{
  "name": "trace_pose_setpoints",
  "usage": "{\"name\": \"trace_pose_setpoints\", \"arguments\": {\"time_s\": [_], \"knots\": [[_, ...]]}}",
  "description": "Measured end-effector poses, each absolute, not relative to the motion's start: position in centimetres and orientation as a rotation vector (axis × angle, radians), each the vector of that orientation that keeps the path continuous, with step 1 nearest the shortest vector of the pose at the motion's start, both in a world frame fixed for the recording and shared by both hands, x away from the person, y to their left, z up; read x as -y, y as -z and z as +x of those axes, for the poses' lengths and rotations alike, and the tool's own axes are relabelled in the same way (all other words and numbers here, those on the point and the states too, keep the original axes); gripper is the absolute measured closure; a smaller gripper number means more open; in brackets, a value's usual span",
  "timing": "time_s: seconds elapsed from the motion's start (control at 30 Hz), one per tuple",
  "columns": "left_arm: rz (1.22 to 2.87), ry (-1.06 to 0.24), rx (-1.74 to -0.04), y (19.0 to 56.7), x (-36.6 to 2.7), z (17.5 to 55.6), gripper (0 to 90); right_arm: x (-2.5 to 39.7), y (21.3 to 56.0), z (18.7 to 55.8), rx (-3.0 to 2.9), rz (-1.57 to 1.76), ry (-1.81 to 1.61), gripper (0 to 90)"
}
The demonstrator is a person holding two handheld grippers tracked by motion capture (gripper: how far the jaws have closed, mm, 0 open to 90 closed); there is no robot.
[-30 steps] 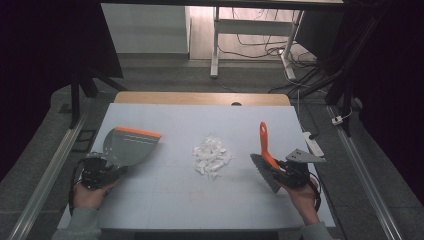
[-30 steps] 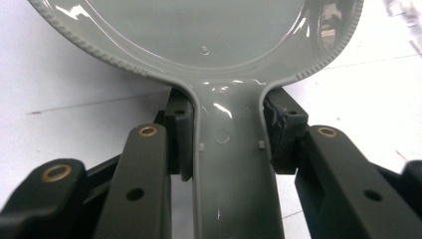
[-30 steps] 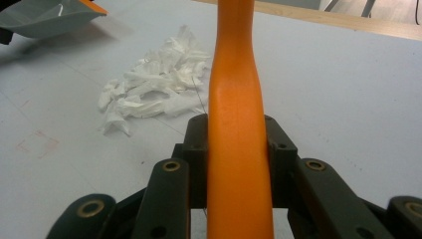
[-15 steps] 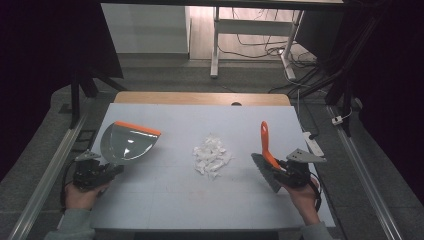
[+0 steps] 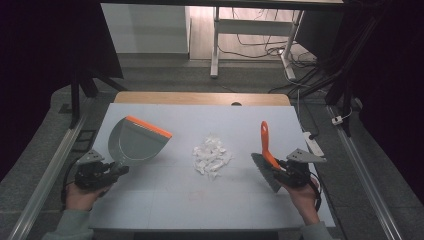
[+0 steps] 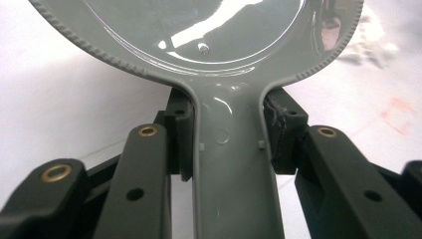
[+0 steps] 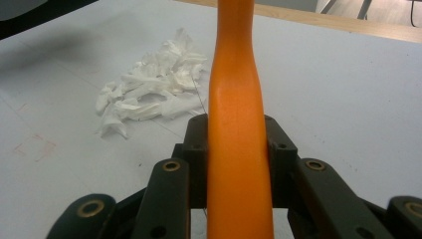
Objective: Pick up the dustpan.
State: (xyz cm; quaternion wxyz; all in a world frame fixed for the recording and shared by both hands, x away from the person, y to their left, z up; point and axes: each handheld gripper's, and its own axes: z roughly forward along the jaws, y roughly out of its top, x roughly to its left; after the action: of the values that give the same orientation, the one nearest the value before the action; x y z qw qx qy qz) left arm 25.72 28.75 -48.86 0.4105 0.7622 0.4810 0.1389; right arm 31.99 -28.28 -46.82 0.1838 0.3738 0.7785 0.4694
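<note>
Your left tool [image 5: 112, 172] sits low at the table's near-left, jaws clamped tight, hand [image 5: 80, 196] gripping it from below. Your right tool [image 5: 280, 167] mirrors it at the near-right, jaws likewise closed, forearm entering from the bottom edge.

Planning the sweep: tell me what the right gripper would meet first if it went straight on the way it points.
Likely nothing soon. The right gripper, shut on the orange brush handle, points up the table; the pile of white paper scraps lies left of that line. Depth is uncertain.

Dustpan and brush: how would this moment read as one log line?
left gripper: shut on dustpan | right gripper: shut on brush | paper scraps: piled between, unswept
</note>
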Motion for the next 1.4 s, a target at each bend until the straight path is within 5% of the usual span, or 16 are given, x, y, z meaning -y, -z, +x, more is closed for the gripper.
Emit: {"name": "trace_pose_setpoints", "arguments": {"time_s": [1.4], "knots": [[2.267,-0.212,-0.714,47.4,-20.9,24.0,61.6,28.6,46.8,32.1,-2.163,1.068,-1.334,70.3]]}}
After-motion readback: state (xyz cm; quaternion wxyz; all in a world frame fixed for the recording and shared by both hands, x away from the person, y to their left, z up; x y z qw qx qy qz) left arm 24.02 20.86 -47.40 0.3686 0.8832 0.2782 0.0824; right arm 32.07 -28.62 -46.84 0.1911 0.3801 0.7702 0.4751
